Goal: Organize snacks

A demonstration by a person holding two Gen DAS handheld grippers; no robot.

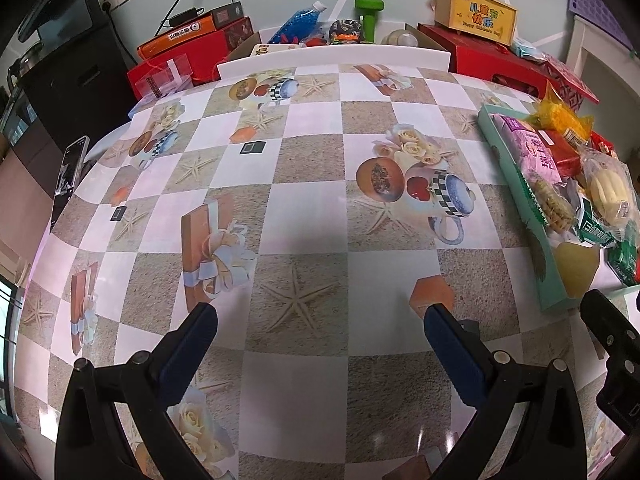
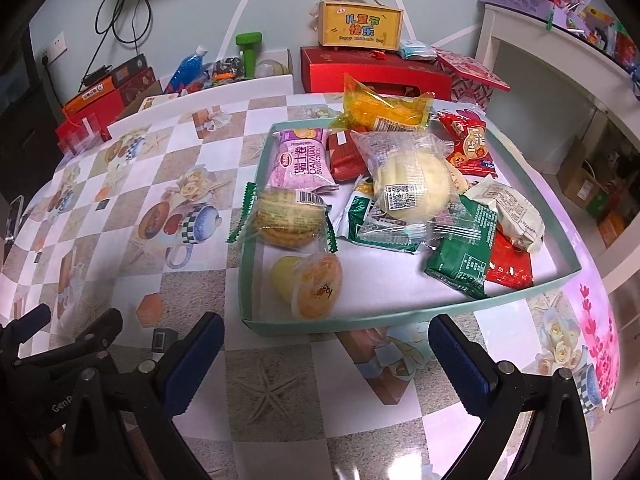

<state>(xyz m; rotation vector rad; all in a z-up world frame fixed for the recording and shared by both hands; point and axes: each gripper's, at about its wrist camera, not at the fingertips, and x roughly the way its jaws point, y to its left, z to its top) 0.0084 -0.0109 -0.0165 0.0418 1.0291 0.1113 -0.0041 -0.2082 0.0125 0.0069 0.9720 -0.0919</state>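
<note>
A shallow teal tray [image 2: 400, 314] holds several wrapped snacks: a pink Swiss roll pack [image 2: 306, 160], a yellow bag [image 2: 384, 110], a pale bun [image 2: 412, 186], round crackers [image 2: 286, 220], a jelly cup [image 2: 312, 284], and green [image 2: 464, 256] and red [image 2: 510, 264] packets. My right gripper [image 2: 326, 330] is open just in front of the tray's near wall, nothing between its fingers. My left gripper [image 1: 320, 320] is open over the bare tablecloth, left of the tray [image 1: 516, 192]. The right gripper's finger [image 1: 608, 320] shows at the left view's right edge.
The checkered tablecloth [image 1: 304, 184] covers the table. Along the back stand red gift boxes [image 2: 372, 70], a yellow carton with a handle [image 2: 360, 24], a blue bottle [image 2: 188, 66], a green dumbbell [image 2: 250, 52] and a white box rim [image 1: 332, 58]. A phone [image 1: 70, 172] lies at the left edge.
</note>
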